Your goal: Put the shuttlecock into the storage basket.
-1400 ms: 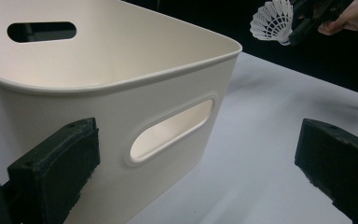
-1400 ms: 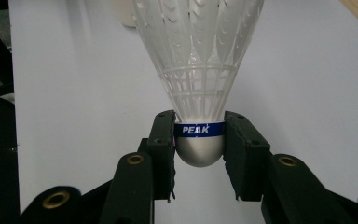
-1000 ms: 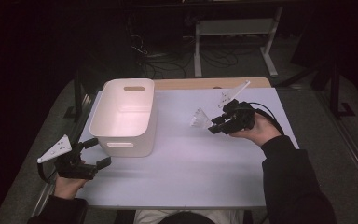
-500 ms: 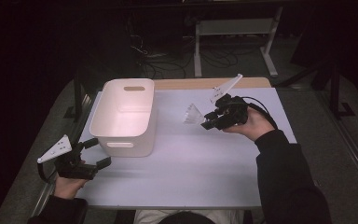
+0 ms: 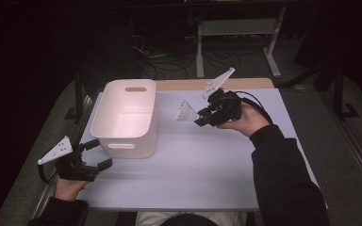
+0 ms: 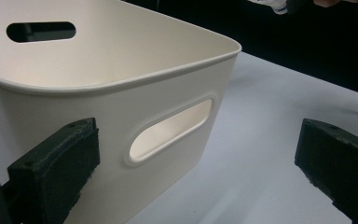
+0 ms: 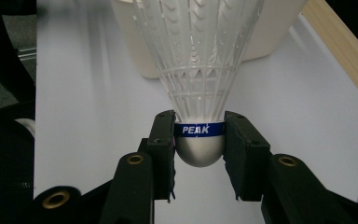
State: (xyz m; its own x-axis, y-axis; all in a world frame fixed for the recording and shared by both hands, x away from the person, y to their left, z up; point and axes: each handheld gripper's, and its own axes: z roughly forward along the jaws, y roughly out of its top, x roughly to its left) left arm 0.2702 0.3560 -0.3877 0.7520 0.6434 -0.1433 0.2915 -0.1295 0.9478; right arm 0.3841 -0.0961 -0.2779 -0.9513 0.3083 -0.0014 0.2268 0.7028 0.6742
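1. The left gripper (image 5: 94, 155) rests at the table's (image 5: 217, 179) near-left corner, jaws apart, nothing between them.
2. The white storage bin (image 5: 127, 117) stands just beside it.
3. The right gripper (image 5: 200, 117) clamps a white shuttlecock (image 7: 198, 70) by its cork, above the table, right of the bin.

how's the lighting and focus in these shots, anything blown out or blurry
High view: table lit, surroundings almost black. Left gripper view: bin sharp, its inside glowing bright. Right gripper view: shuttlecock crisp at the band, washed out toward the top.
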